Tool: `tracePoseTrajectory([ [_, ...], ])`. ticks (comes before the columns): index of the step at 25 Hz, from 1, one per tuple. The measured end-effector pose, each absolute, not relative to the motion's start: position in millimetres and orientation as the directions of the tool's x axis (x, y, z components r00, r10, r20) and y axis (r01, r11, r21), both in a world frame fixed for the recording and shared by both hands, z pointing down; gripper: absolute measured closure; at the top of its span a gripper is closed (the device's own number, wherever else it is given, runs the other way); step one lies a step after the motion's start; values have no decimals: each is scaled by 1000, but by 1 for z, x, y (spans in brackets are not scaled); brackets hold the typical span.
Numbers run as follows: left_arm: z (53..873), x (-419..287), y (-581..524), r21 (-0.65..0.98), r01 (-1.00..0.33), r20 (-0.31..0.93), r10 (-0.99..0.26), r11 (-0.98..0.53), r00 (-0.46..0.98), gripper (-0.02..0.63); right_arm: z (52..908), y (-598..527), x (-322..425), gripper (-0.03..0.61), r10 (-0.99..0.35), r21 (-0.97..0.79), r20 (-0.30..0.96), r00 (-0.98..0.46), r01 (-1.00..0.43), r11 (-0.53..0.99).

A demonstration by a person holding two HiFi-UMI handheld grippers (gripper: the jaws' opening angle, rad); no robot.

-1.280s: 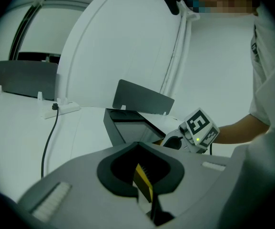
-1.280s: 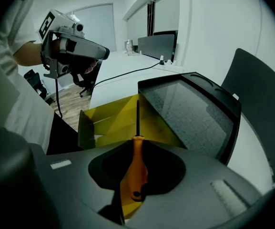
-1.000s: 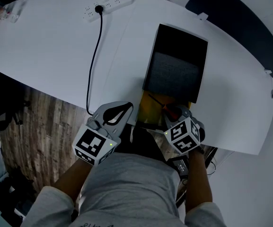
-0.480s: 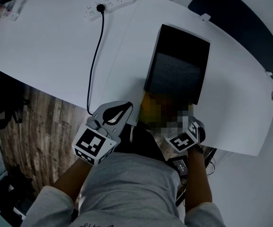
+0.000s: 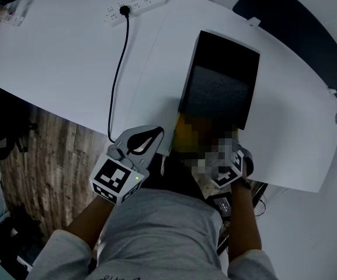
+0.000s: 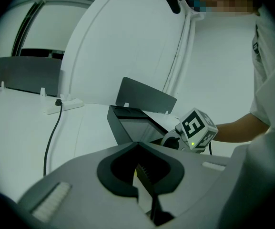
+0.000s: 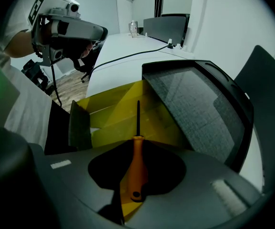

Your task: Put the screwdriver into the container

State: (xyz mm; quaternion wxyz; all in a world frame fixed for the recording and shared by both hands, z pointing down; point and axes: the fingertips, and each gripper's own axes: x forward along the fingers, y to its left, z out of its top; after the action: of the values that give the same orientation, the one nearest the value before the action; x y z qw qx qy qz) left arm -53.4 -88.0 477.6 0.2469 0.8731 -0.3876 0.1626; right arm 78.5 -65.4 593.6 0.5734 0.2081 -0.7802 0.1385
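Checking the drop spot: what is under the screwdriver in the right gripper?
The translucent yellow plastic container lies under the shaft of the orange-handled screwdriver. The right gripper covers whatever is below the handle.

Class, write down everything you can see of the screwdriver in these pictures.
The screwdriver has a smooth orange handle, plastic by its look, with a hole near its butt, and a thin, straight dark shaft. The right gripper holds it by the handle, shaft pointing straight ahead at the open yellow container. Its tip is too small to make out.
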Motion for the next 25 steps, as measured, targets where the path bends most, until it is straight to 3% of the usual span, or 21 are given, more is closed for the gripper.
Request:
tracePoseTrajectory([
  [25,473,-48,-87,323,-746,467,-587,-583,661,612,582,-66,76,457,-201,39,942,-267,-508,860],
])
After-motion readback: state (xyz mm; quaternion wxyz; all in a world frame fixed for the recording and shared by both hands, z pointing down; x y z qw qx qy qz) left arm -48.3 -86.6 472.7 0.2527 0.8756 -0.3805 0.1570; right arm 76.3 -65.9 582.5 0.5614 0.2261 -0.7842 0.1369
